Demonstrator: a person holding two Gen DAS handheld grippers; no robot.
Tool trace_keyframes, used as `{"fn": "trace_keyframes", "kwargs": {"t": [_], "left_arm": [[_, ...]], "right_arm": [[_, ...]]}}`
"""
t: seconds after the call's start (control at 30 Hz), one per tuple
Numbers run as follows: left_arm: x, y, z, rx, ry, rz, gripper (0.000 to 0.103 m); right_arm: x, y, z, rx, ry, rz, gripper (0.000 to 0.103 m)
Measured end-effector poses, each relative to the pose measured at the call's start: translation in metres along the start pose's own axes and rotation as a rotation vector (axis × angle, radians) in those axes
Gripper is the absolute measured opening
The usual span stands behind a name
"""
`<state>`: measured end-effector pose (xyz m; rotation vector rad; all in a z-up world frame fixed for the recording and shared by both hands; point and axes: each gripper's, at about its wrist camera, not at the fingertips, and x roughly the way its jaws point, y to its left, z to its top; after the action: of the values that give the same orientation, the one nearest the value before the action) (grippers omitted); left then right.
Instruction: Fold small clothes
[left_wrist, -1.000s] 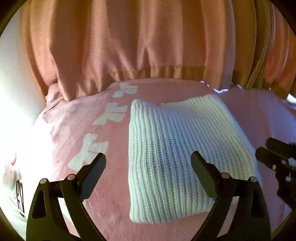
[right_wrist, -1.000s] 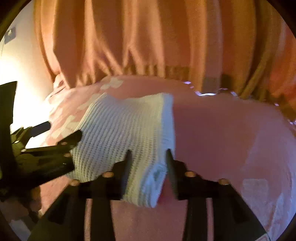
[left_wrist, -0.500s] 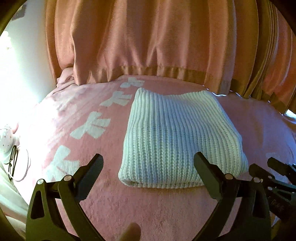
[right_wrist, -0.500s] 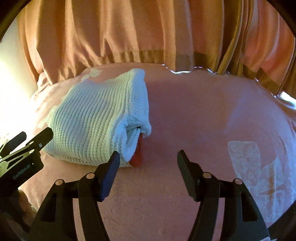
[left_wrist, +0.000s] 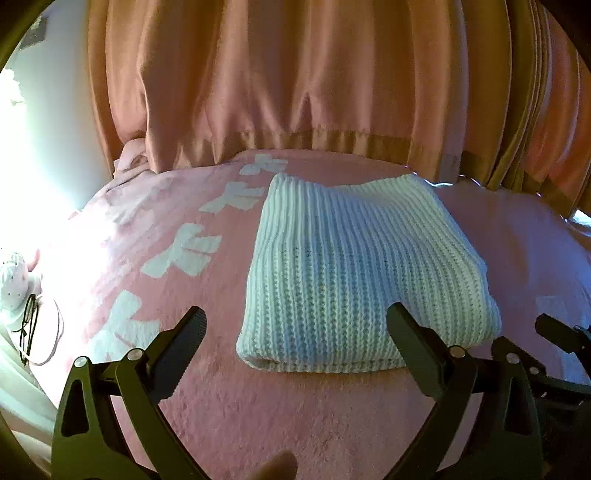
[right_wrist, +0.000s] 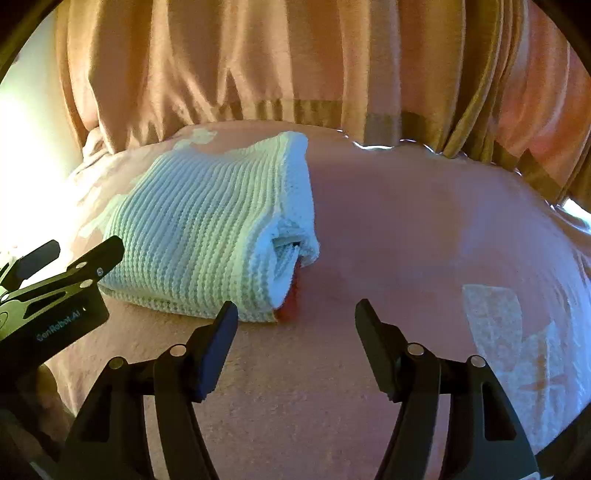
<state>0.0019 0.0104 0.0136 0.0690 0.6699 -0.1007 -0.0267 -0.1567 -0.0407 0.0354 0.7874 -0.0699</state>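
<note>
The folded white knit garment (left_wrist: 354, 273) lies on the pink bed cover (left_wrist: 280, 413). Left gripper (left_wrist: 295, 332) and right gripper (right_wrist: 295, 325) hold jaws wide, empty. Risk: snagging the loose open-end layers (right_wrist: 288, 251) unfolds the stack.

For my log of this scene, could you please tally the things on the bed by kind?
Folded white knitted garment: 1
Pink blanket with white bow prints: 1
Glasses at the left edge: 1
Open tongs: 2, left and right
Total: 5
</note>
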Motion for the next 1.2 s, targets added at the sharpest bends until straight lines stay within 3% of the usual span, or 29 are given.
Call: {"fn": "trace_keyframes", "kwargs": {"t": [0.6, 1.2], "left_arm": [[0.0063, 0.001, -0.0043, -0.002, 0.031, 0.0, 0.096], [0.0045, 0.0, -0.0058, 0.024, 0.01, 0.01, 0.096]], "right_arm": [[0.0015, 0.0032, 0.0014, -0.004, 0.004, -0.001, 0.065], [0.0057, 0.0061, 0.0016, -0.005, 0.005, -0.001, 0.065]]}}
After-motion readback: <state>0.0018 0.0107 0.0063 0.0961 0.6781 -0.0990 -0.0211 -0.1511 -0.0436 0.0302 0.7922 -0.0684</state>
